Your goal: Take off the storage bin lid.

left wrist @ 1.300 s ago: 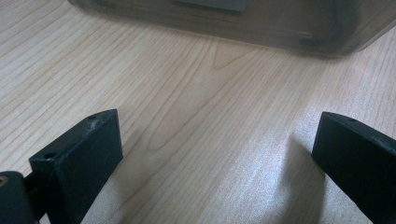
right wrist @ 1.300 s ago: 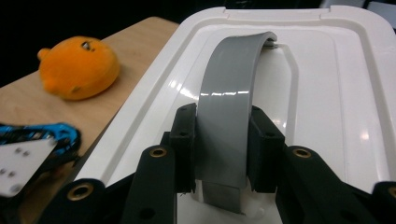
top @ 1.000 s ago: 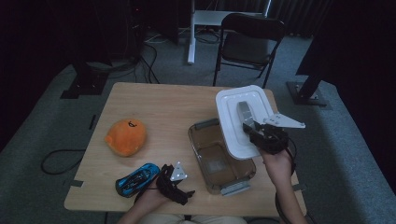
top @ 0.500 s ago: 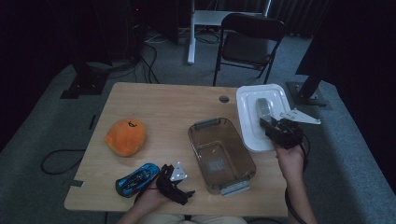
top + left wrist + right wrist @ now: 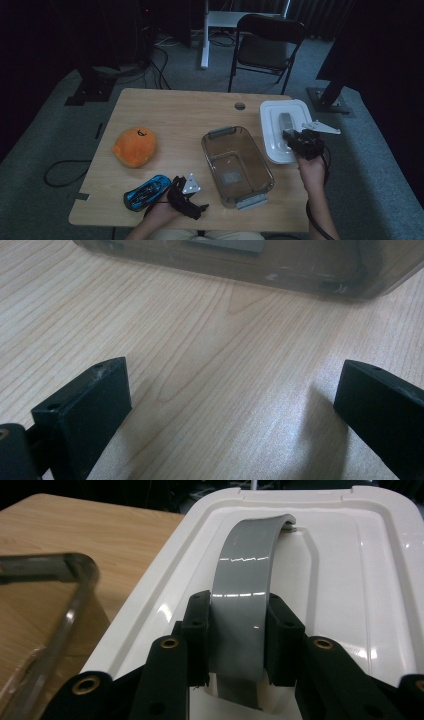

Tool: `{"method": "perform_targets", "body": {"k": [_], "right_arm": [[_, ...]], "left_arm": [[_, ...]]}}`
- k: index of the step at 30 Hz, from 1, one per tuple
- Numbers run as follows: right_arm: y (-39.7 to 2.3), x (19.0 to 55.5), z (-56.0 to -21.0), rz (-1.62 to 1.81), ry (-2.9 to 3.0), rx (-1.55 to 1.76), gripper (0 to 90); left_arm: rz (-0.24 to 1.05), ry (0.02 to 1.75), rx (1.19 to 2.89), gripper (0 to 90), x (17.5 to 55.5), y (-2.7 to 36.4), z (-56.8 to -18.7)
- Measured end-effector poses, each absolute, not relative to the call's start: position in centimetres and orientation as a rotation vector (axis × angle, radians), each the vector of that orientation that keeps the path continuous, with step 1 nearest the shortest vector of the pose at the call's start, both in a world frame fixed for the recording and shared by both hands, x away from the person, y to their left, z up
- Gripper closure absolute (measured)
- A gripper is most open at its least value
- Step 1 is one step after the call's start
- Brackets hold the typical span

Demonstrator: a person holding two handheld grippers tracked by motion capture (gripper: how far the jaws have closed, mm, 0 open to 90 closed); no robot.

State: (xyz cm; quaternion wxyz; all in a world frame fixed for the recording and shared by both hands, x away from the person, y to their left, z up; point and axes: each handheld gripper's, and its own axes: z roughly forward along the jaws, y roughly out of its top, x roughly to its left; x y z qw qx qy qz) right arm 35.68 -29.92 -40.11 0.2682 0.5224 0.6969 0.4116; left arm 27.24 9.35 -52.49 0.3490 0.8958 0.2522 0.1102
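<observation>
Left claw [image 5: 186, 200] rests spread on the table [image 5: 190, 115] near the toy car [image 5: 146, 192], idle. The clear container [image 5: 236, 165] stands uncovered mid-table. Right claw [image 5: 239, 630] pinches the grey handle [image 5: 245, 590] of the white lid [image 5: 282, 131], apparently lying beside the container. Judgement: lid removed; release left.

Bare table [image 5: 220, 405] between left gripper [image 5: 235, 415] jaws; clear container [image 5: 240, 260] wall blocks just ahead.

The high view looks forward and down over the whole table [image 5: 180, 115]; the left gripper view skims the tabletop close beside the clear container [image 5: 280, 265]; the right gripper view sits close over the white lid [image 5: 350, 570], sharing that container's rim [image 5: 75, 562].
</observation>
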Motion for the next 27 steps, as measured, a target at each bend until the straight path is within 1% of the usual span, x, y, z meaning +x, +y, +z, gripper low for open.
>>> {"method": "perform_targets", "body": {"k": [11,17,19,27], "right_arm": [[-29.9,37.1,-44.5,1.117,1.903,1.452,68.0],[-29.9,37.7,-46.1,1.119,1.902,1.486,68.0],[-29.8,38.2,-47.4,1.108,1.92,1.508,68.0],[-29.7,39.0,-49.3,1.063,1.951,1.544,67.9]], "left_arm": [[0.286,0.653,2.324,2.3,27.2,9.4,-52.5],[0.287,0.654,2.324,2.3,27.2,9.4,-52.5],[0.287,0.654,2.323,2.3,27.2,9.4,-52.5],[0.287,0.656,2.323,2.3,27.2,9.3,-52.5]]}}
